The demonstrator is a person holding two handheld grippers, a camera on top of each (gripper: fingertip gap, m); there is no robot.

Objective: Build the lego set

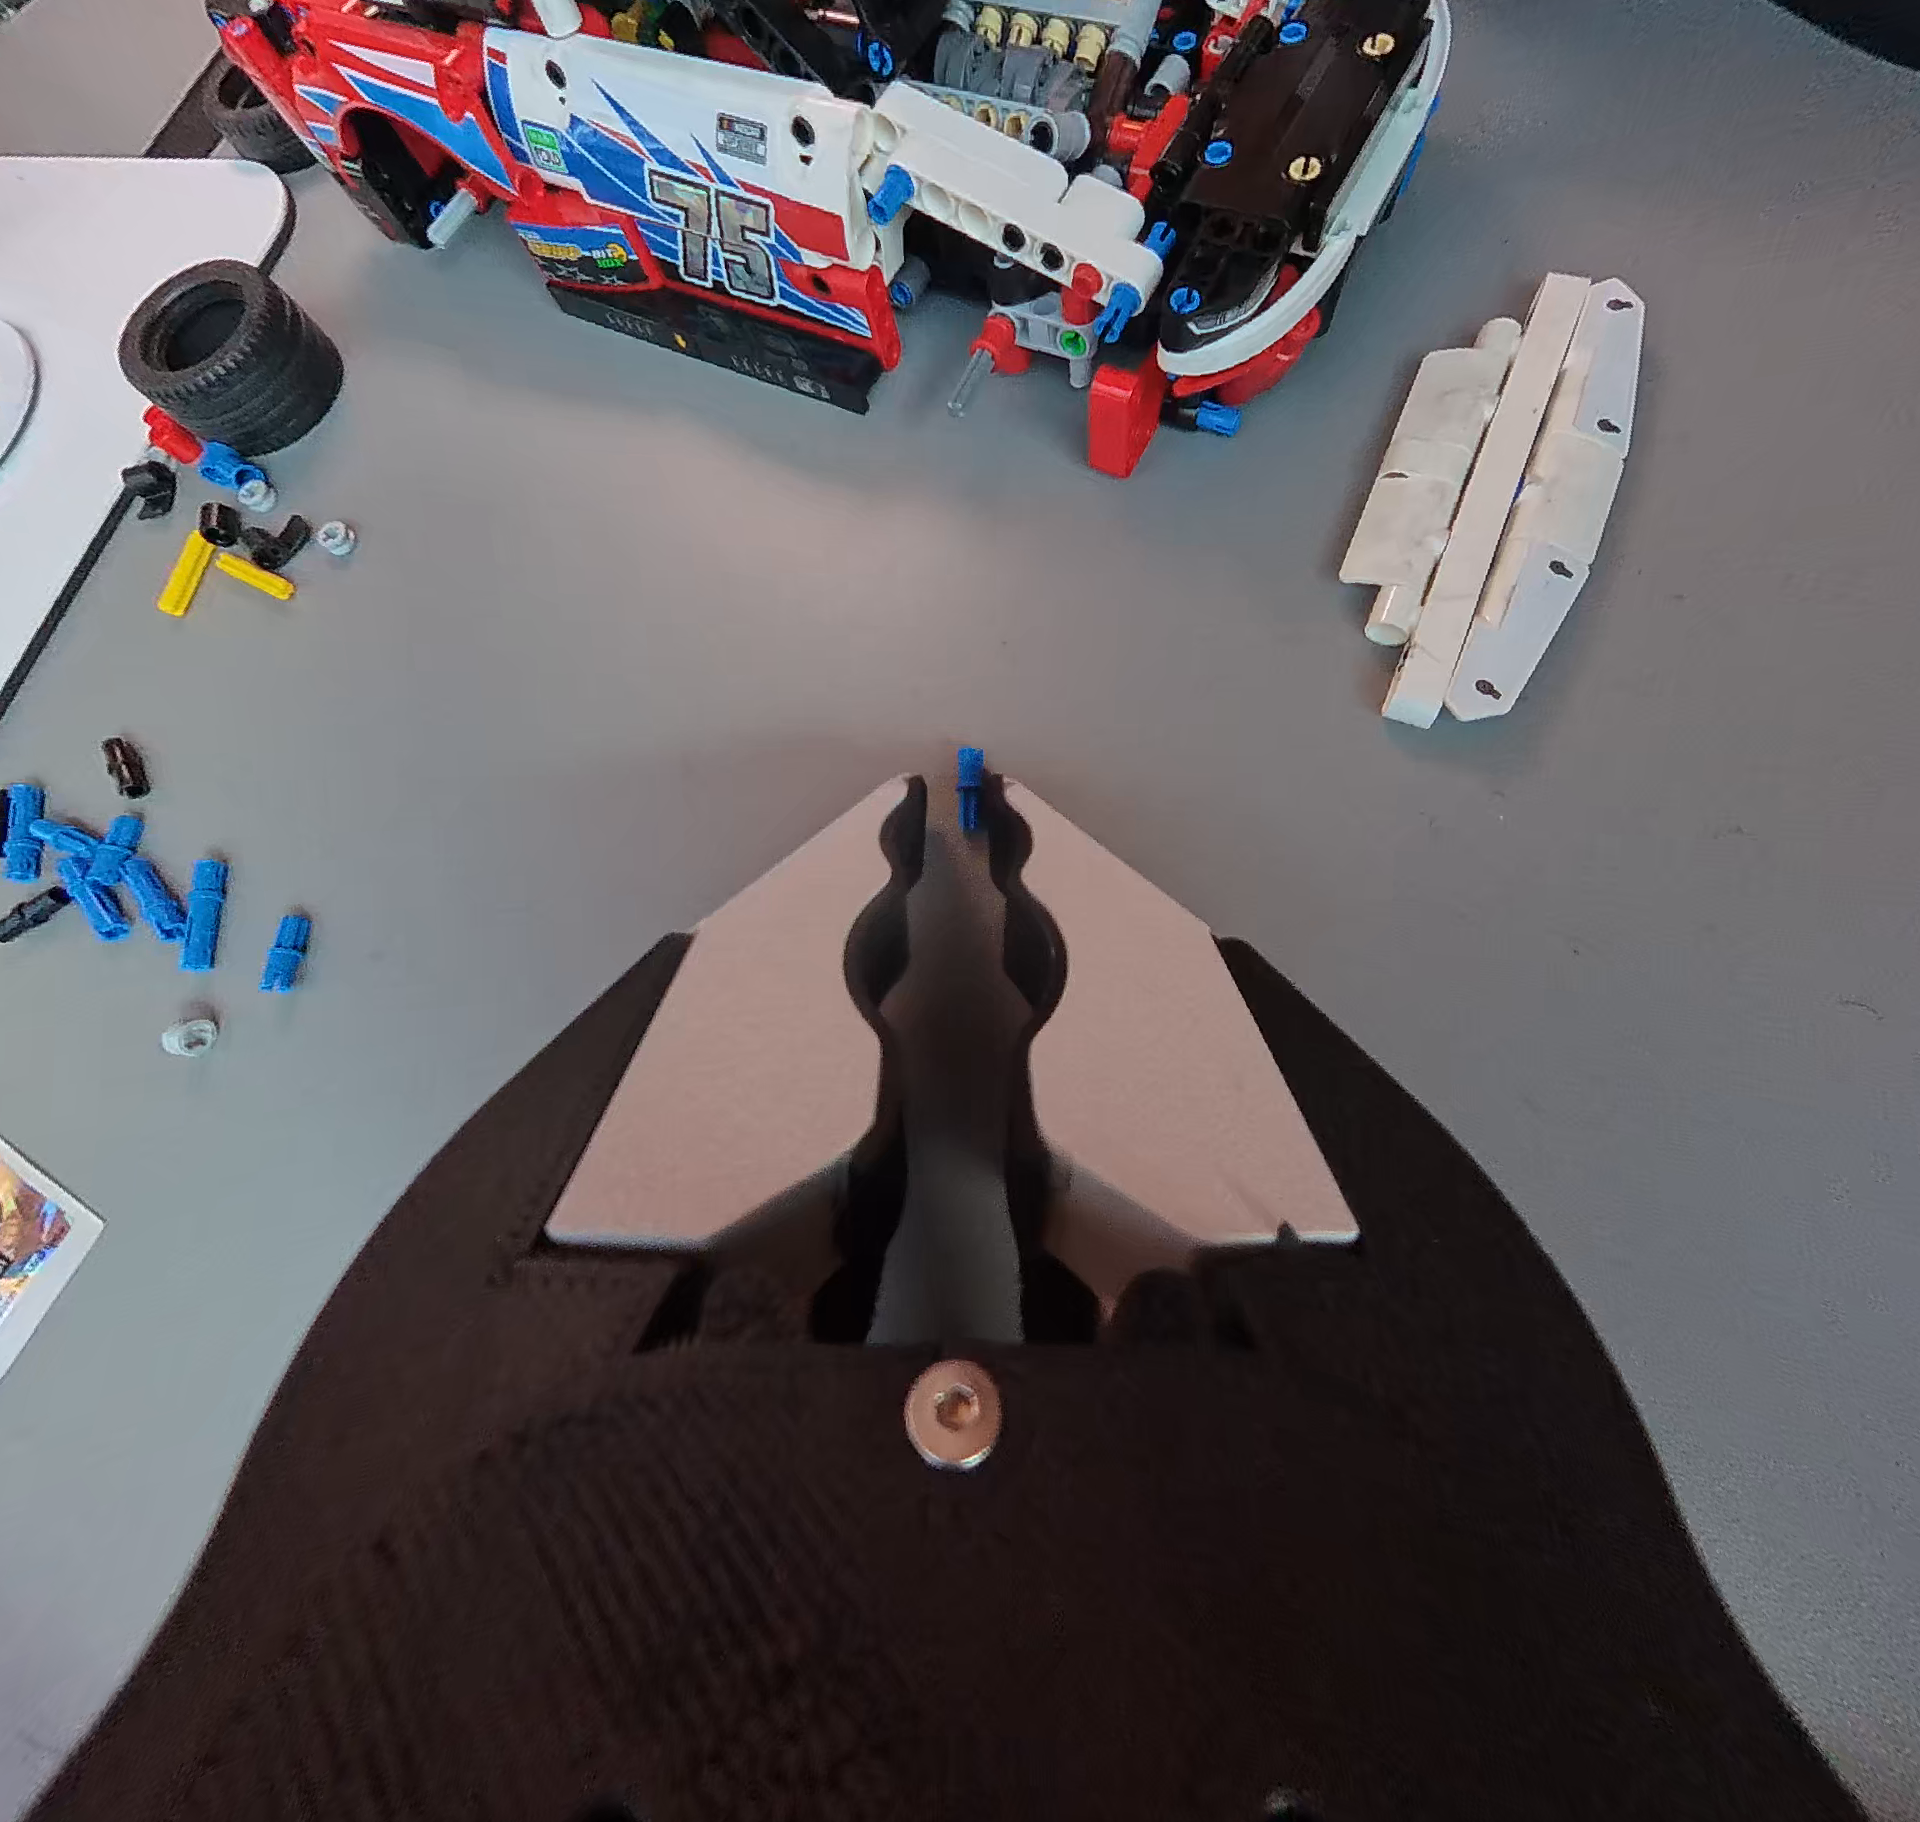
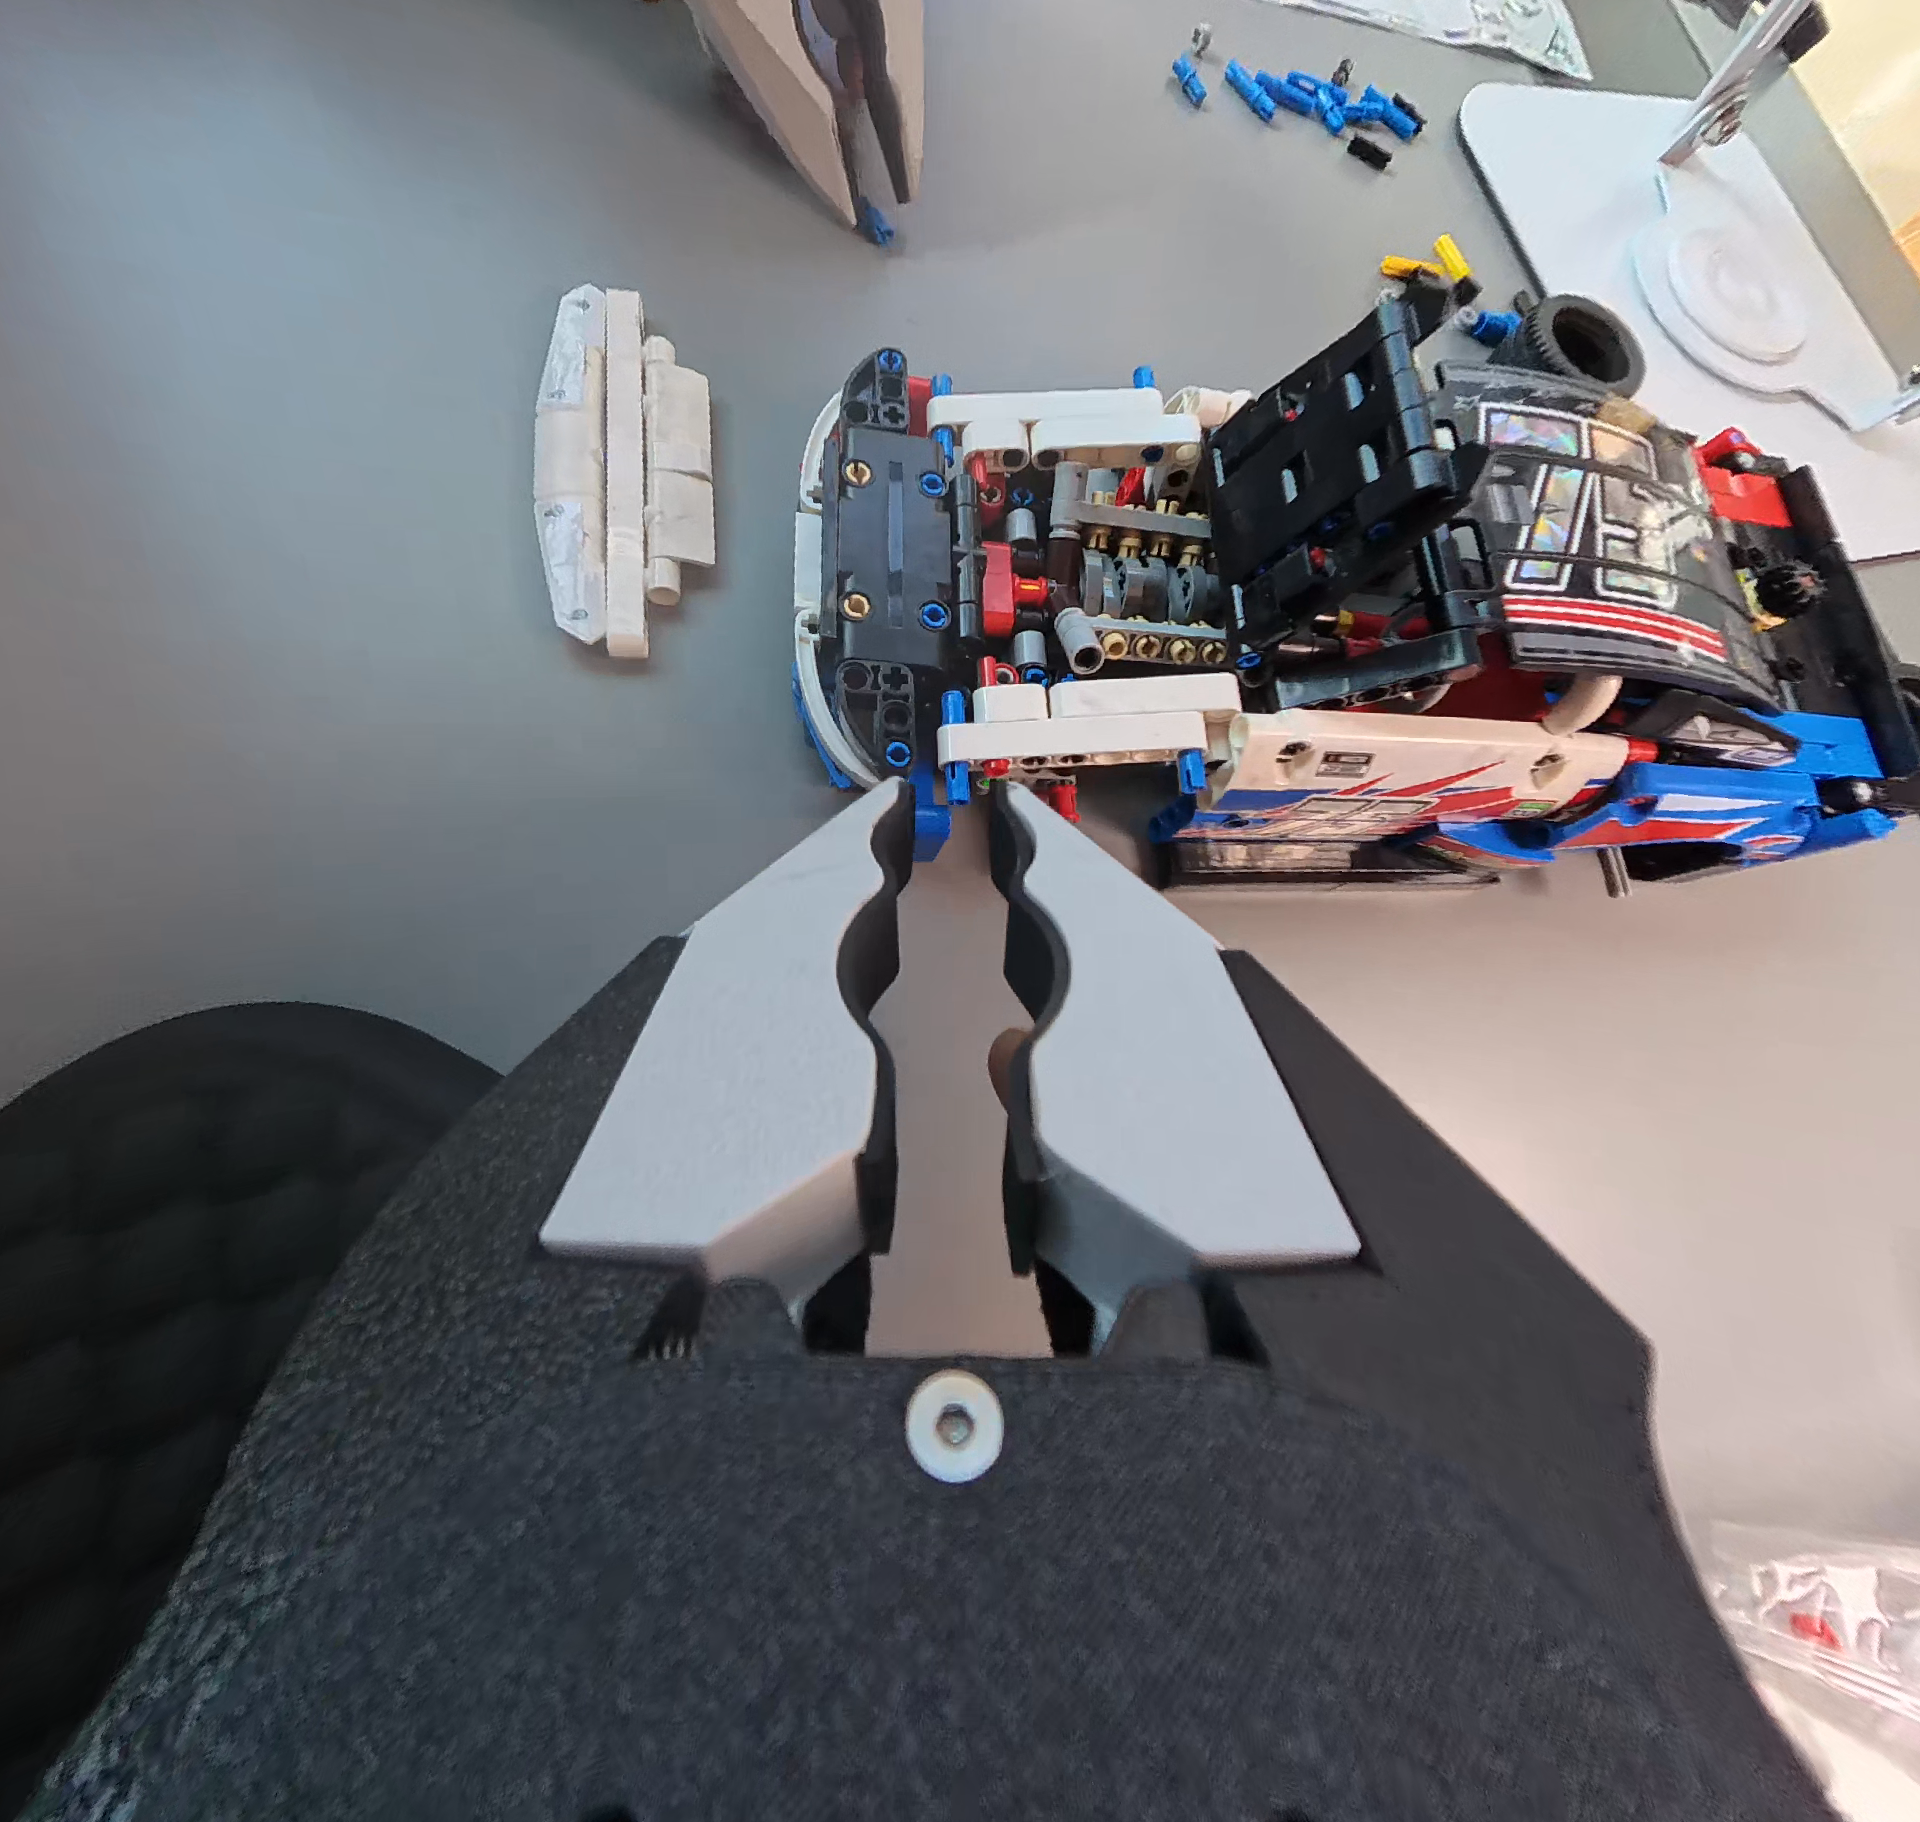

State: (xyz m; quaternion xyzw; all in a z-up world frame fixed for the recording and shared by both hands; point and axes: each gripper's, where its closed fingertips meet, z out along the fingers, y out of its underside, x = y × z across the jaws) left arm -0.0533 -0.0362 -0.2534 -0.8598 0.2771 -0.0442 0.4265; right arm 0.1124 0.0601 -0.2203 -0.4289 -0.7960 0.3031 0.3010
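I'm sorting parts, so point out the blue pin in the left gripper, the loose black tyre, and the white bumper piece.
blue pin (image 1: 969, 785): left wrist view, its exposed shaft.
black tyre (image 1: 231, 359): left wrist view, its tread.
white bumper piece (image 2: 621, 468): right wrist view, its middle strip.

You see a matt grey table (image 1: 727, 629), a glossy plastic car model (image 1: 707, 214), matt rubber tyre (image 1: 229, 359), and rough-textured black gripper housing (image 2: 935, 1616).

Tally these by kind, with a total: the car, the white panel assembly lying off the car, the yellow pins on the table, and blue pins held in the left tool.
Car: 1
White panel assembly: 1
Yellow pins: 2
Blue pin held in the left tool: 1
Total: 5
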